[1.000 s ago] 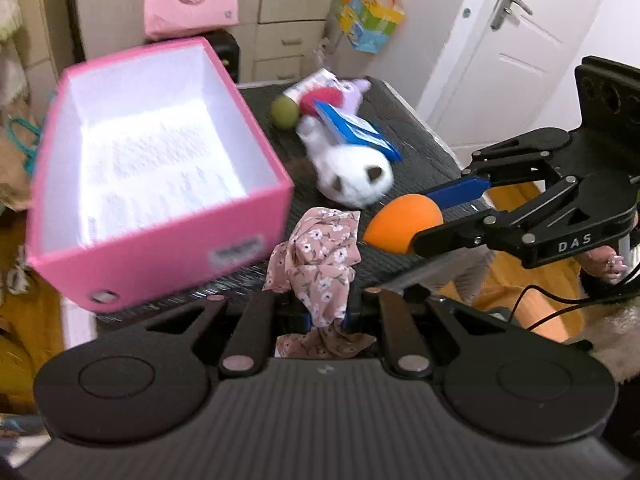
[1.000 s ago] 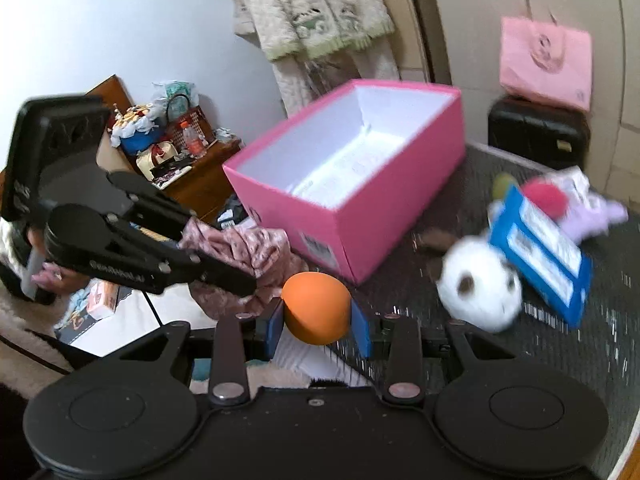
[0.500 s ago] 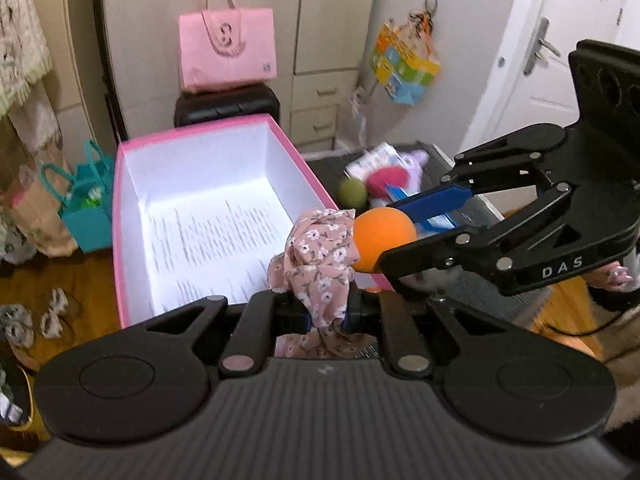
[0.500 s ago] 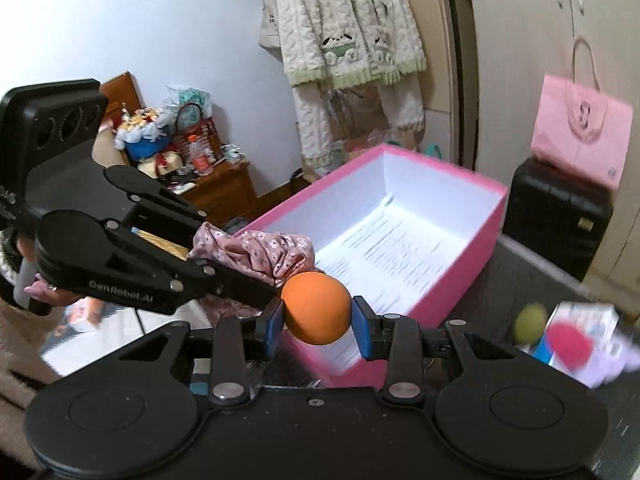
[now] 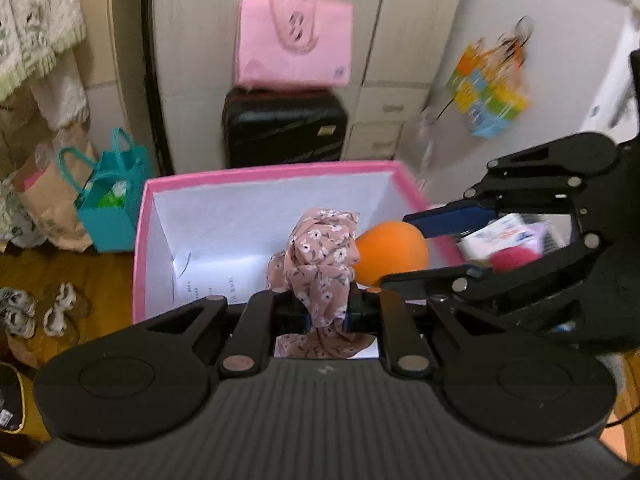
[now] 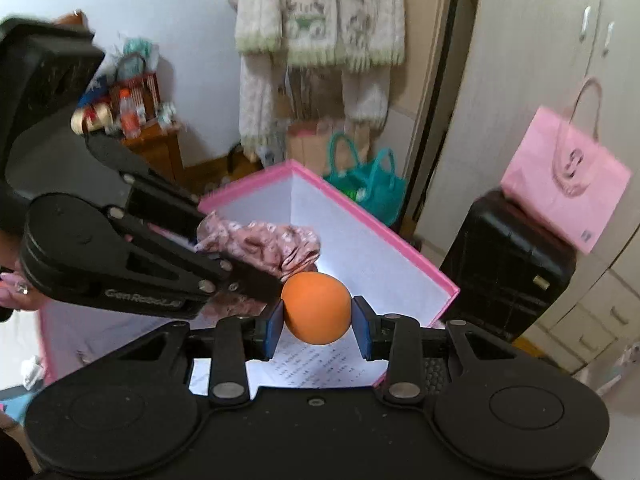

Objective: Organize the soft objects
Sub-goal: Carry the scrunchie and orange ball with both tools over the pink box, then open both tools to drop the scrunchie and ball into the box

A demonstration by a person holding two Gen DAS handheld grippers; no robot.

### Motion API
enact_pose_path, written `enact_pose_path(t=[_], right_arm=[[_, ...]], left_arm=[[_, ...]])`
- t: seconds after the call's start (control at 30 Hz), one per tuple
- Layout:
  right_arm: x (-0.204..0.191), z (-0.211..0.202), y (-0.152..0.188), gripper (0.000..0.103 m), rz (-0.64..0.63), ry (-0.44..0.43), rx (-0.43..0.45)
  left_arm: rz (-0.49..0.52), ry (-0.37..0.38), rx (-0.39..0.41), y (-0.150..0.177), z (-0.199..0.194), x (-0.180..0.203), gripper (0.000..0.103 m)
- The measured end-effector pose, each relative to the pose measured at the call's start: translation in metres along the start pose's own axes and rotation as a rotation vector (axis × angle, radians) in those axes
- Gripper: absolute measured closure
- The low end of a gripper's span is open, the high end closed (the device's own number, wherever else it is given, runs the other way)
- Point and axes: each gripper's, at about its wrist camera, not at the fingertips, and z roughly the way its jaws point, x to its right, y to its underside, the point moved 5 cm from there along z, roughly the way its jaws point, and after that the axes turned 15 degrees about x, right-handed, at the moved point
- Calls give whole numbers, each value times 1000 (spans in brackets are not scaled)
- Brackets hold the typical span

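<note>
While both grippers hang over the open pink box (image 5: pixel 264 172), the left gripper (image 5: pixel 320 304) is clamped on a bunched pink floral cloth (image 5: pixel 320 252), and the right gripper (image 6: pixel 316 322) pinches an orange ball (image 6: pixel 316 308) between its blue pads (image 6: pixel 275 330). Cloth and ball sit just beside each other above the box's white, paper-lined inside. A pink bag (image 5: pixel 294 46) stands on a black suitcase (image 5: pixel 284 128) behind.

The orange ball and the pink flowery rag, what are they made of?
The round orange ball looks like matte foam or soft rubber: smooth, no shine. The pink floral rag looks like thin woven fabric: it crumples and hangs in folds from the left gripper.
</note>
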Motion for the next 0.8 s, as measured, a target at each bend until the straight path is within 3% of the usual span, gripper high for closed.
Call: enact_pose_path(t=[0.2, 0.37, 0.47, 0.57, 0.63, 0.73, 0.8], right_arm=[[8, 50, 8, 61, -44, -18, -92], [5, 60, 16, 61, -86, -40, -119], [6, 67, 18, 61, -108, -44, -129], [4, 73, 19, 60, -164, -22, -143], [5, 75, 21, 58, -192, 2, -143], [8, 67, 20, 54, -206, 21, -120], [7, 58, 15, 44, -192, 25, -97]], left_arm=[[-6, -82, -65, 4, 43, -21, 88], [-3, -129, -60, 5, 54, -28, 88], [-9, -117, -72, 6, 56, -30, 86], [-12, -124, -80, 9, 57, -29, 74], [32, -153, -49, 8, 56, -26, 58], [48, -152, -1, 2, 44, -22, 48], [50, -134, 31, -4, 31, -19, 47]])
